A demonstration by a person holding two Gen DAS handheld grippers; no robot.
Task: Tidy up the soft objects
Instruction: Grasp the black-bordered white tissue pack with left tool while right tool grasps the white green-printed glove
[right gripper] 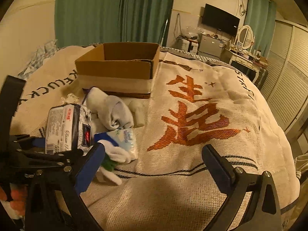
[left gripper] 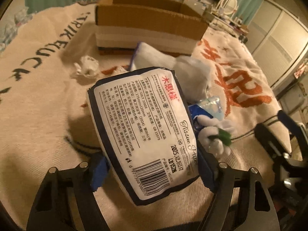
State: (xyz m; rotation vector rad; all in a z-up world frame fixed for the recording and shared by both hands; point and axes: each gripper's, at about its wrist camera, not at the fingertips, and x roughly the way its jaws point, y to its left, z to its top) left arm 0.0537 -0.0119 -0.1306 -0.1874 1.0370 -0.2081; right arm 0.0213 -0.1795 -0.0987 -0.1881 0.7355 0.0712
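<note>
My left gripper (left gripper: 152,169) is shut on a pack of tissue paper (left gripper: 142,130), white with a dark blue rim and a barcode, held above the blanket; the pack also shows in the right wrist view (right gripper: 61,129). An open cardboard box (left gripper: 148,23) stands beyond it, seen too in the right wrist view (right gripper: 119,67). On the blanket lie a white rolled towel (right gripper: 113,111), a blue-and-white small tissue pack (right gripper: 123,140), a white and green plush toy (left gripper: 215,134) and a crumpled white wrapper (left gripper: 86,67). My right gripper (right gripper: 154,163) is open and empty over the blanket.
A cream blanket (right gripper: 192,173) with orange characters and dark letters covers the bed. Green curtains (right gripper: 115,9), a wall TV (right gripper: 221,19), a dressing table with mirror (right gripper: 244,52) and wardrobe doors (right gripper: 288,77) lie beyond. The right gripper's body shows in the left wrist view (left gripper: 279,144).
</note>
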